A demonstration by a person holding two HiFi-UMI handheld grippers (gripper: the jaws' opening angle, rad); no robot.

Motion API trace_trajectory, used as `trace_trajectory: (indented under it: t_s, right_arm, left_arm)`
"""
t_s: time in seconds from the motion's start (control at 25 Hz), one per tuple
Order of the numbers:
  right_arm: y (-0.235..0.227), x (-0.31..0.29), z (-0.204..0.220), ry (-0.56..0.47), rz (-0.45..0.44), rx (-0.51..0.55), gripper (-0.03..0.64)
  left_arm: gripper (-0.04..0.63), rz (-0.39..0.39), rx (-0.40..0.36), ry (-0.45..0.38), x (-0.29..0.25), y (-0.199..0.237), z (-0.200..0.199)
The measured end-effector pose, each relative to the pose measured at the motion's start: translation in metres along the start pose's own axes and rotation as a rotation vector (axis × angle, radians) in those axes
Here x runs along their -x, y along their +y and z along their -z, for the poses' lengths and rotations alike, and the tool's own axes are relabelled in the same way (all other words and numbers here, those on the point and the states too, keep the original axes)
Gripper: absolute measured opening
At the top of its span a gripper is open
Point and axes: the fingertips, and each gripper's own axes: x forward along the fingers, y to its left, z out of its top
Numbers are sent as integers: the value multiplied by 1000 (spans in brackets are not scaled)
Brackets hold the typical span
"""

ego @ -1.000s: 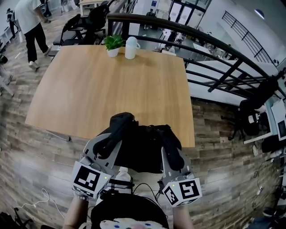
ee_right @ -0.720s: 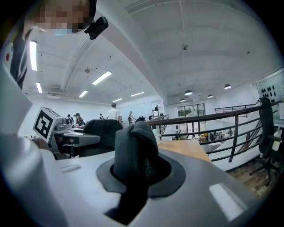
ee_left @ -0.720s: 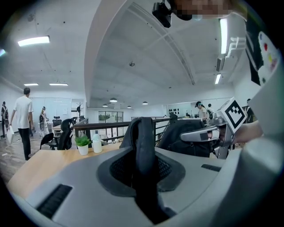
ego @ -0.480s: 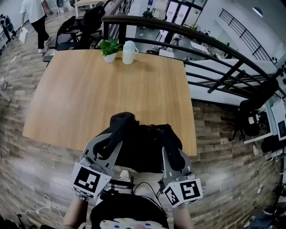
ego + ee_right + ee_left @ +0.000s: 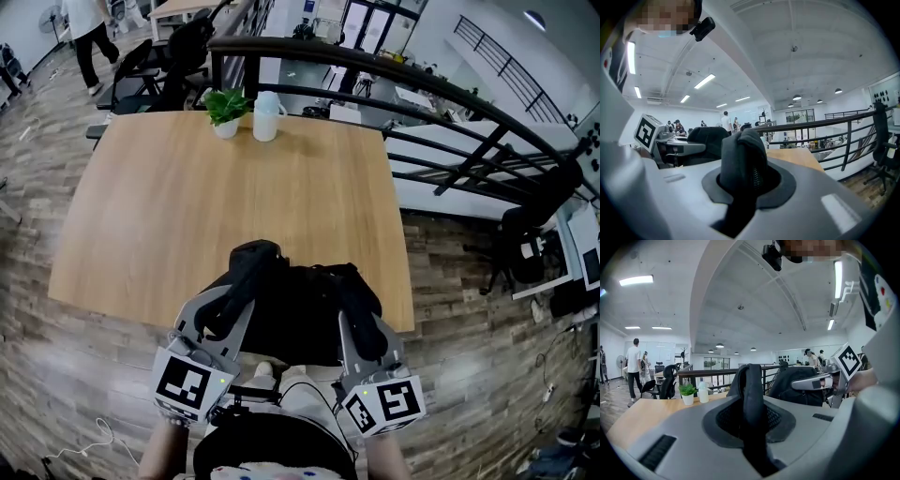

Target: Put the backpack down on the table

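Both tongs are busy here. The left gripper (image 5: 223, 314) pinches one black strap (image 5: 752, 399) of the backpack (image 5: 298, 314), jaws pressed onto it. The right gripper (image 5: 363, 323) pinches the other strap (image 5: 740, 161) the same way. The backpack hangs between them at the near edge of the table (image 5: 187, 206), part over the wood, part over the floor. Whether its bottom touches, I can't tell.

To do this well, I'd carry it further over the tabletop with both hands level so it doesn't swing. Lower it until the base sits flat, and only then let the straps go. There's plenty of bare wood ahead, and the potted plant (image 5: 225, 105) and white jug (image 5: 266, 114) stand well apart at the far edge.

Writing? None readable: just black-and-white square patterns on the gripper cubes, and no logo shows on the backpack.
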Motion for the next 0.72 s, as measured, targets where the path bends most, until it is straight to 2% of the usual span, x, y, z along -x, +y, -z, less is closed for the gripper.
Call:
trace_trajectory:
  t_s: [0.72]
  right_arm:
    - [-7,-28,-17,-29,-50,10,63]
  left_arm:
    - [58,-55,-15,-20,-10,19,-14]
